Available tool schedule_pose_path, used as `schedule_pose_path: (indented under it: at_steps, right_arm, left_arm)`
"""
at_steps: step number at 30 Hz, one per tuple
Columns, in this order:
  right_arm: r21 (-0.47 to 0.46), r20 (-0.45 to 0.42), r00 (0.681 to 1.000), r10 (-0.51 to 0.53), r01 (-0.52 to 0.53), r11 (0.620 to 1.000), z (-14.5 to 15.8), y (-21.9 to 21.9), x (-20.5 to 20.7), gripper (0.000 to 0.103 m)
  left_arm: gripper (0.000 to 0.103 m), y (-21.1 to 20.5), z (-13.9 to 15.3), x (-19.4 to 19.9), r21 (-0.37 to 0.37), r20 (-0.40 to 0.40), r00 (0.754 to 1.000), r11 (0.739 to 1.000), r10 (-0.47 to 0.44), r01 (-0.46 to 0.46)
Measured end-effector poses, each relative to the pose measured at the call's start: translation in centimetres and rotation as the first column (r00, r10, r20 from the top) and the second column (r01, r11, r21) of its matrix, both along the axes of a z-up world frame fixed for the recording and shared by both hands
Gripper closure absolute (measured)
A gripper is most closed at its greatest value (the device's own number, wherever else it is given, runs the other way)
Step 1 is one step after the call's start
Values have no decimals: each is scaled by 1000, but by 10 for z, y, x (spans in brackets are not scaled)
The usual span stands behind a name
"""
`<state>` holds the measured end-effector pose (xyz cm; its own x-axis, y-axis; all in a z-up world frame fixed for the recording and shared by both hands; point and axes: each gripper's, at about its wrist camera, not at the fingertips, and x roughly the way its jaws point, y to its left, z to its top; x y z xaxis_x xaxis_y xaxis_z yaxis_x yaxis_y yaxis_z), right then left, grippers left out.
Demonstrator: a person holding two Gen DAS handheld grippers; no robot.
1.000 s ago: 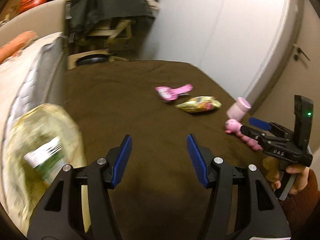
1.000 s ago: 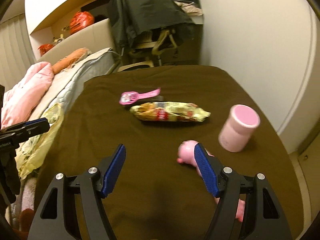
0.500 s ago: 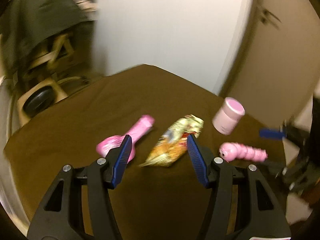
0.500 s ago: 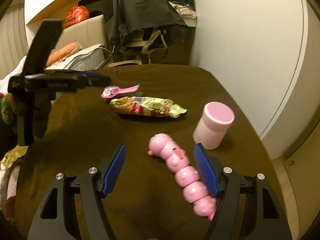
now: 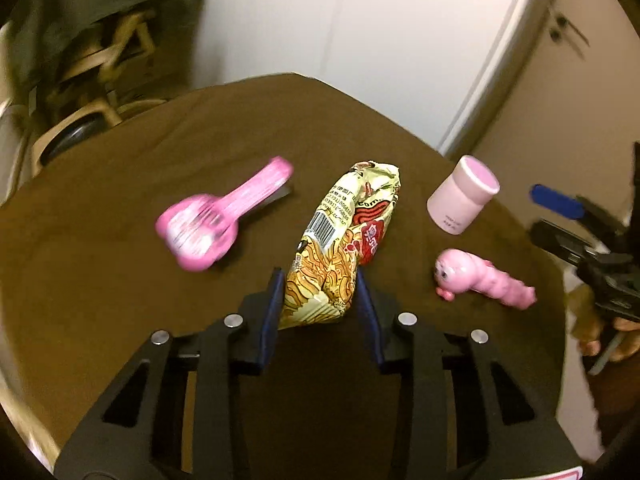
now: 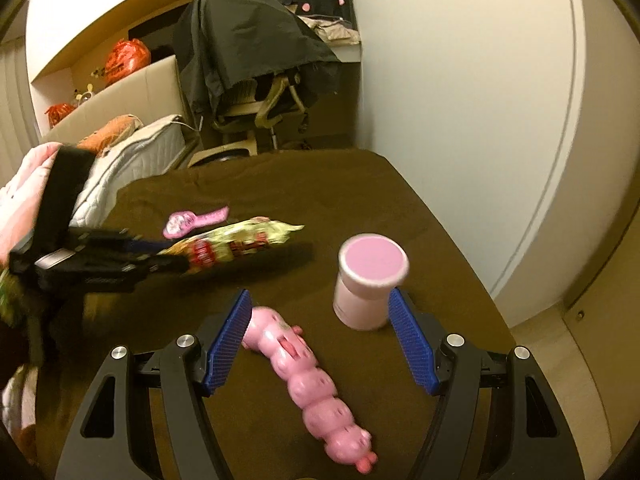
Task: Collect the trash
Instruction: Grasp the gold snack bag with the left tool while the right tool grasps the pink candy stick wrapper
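The left gripper [image 5: 320, 296] has just been closing, and its blue pads now sit against both sides of the near end of the wrapper [image 5: 344, 240], a crinkled yellow noodle packet lying on the brown cloth [image 5: 120, 280] that covers the table. The wrapper shows a printed barcode with small digits beside it, a picture of noodles, and red panels with white characters too small to read; near its far end the letters "com" can be made out. From the right wrist view the same wrapper [image 6: 240, 246] runs lengthwise away from the left gripper [image 6: 160, 258], its red label blurred. The right gripper [image 6: 320, 344] stands wide open and holds nothing; between its pads lie the head of a pink caterpillar toy [image 6: 304, 376] on one side and a pink-topped cup [image 6: 368, 284] on the other, the cup close against the right pad. The cup [image 5: 464, 200] carries a small line of print low on its wall, too fine to read. A pink brush [image 5: 216, 216] lies left of the wrapper, well apart from the toy [image 5: 480, 278]. A dark jacket [image 6: 248, 44] hangs over a chair beyond the table.
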<state>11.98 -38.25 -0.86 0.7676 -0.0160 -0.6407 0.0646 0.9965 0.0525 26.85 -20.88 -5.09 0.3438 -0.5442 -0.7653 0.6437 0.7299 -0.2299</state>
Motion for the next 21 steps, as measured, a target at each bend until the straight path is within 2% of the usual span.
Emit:
schedule_pose_path:
  at_steps: [3,5,6,7,10,14,17,21]
  right_arm:
    - [8,3,999,49,-49,999,2,15,19,36]
    - [7,0,995,96,-96,995,3,29,33,36]
    - [1,-3,992,124,-124,992,3,37,43,36]
    - [-1,-5,989,146,-146,989,3,43,51,36]
    - [10,-31,973,228,-228,974,-1,60,85,36]
    - [85,-84,945,315,-308,947,-16,74,150,36]
    - [99,-116,929,352,-342,935,-26,82,192,36]
    - [204,-203,894,399,-360,910,-46,82,229,37]
  left_arm:
    - [70,32,10,-22,-23,-7,994,993,111,-112]
    - [70,63,15,-38,-46,-15,978,976,210,-211]
    - [70,74,16,-44,-45,-9,967,966,255,-255]
    - [70,92,15,-53,-41,-1,945,945,326,-326]
    - [70,124,9,-64,-48,-36,905,904,425,-426]
    - [70,149,9,-80,-41,-27,869,869,493,-494]
    - [69,158,9,-90,-51,-19,844,843,536,-536]
    - [69,165,3,-101,-47,-42,834,833,549,-551]
